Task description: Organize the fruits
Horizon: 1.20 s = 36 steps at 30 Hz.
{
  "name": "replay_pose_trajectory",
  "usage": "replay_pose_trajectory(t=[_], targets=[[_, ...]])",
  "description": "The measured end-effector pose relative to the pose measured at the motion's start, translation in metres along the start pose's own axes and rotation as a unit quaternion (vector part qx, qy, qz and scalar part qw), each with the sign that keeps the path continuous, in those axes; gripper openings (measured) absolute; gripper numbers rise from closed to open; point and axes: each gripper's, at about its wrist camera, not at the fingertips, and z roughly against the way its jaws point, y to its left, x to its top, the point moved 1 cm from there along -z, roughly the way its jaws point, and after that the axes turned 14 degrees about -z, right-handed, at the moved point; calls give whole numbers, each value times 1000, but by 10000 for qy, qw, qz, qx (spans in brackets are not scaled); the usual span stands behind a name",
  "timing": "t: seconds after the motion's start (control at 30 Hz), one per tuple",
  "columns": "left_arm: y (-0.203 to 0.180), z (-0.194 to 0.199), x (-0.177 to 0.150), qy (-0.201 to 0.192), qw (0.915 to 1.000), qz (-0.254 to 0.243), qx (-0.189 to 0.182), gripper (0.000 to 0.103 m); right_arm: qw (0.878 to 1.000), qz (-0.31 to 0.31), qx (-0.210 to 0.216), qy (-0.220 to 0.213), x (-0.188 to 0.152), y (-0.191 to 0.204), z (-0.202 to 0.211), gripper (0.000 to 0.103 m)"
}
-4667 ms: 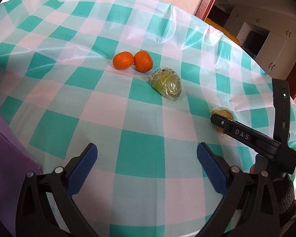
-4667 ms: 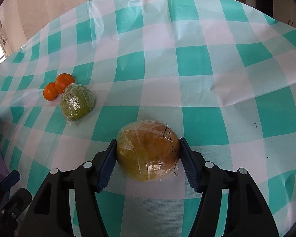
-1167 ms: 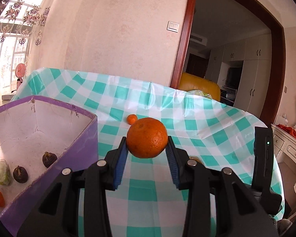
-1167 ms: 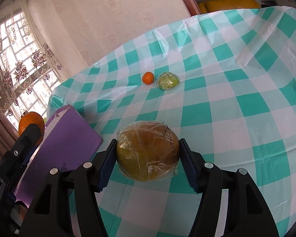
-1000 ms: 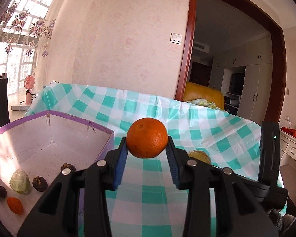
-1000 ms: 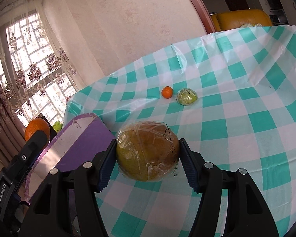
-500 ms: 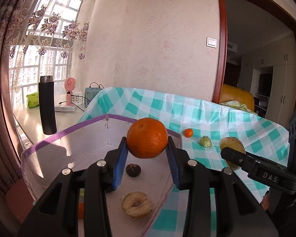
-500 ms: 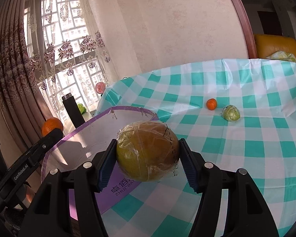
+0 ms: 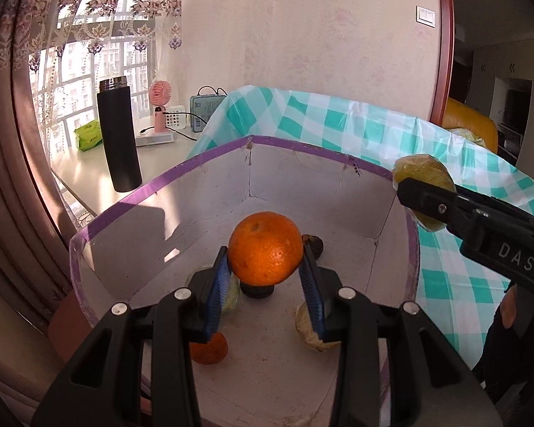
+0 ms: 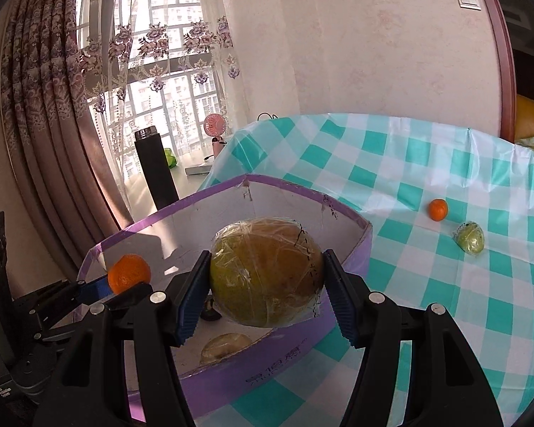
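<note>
Orange (image 9: 265,248) held over purple box (image 9: 131,199), fruit inside

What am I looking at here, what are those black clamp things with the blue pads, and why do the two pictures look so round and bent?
There is no robot here. A person holds a hand-operated two-finger gripper in each hand, and a fisheye camera on each one looks forward along its fingers, which bends the picture.

The left wrist view shows the left gripper shut on an orange, held above the open purple box. Several fruits already lie in the box. At the right edge of that view you see the other tool from the side.

The right wrist view shows the right gripper shut on a plastic-wrapped yellow-green fruit, held near the box's rim. On the checked tablecloth beyond, a small orange and a wrapped green fruit still wait. A black flask stands by the window.
</note>
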Motion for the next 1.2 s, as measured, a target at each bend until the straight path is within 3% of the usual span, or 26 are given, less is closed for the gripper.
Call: replay_pose_trajectory(t=[0.3,0.47,0.7,0.93,0.97,1.2], targets=[[1,-21,-11,565,9982,-180,-108,40,9953,676,-371,583,-2,34,-61,60],[2,-23,-15,598,9979,-231,-120,40,9905,856,-566,916,-15,36,-87,60],[1,-24,-14,623,9975,-320,-51,41,9863,1112,-874,847,-25,40,-92,61],[0,-24,-14,610,9975,-346,5,60,9866,1104,-906,793,-26,38,-90,61],[0,-24,-14,603,9976,-342,4,62,9873,1090,-875,757,-26,38,-89,66],[0,-24,-13,574,9978,-316,54,69,9896,1045,-734,661,-26,36,-87,70]])
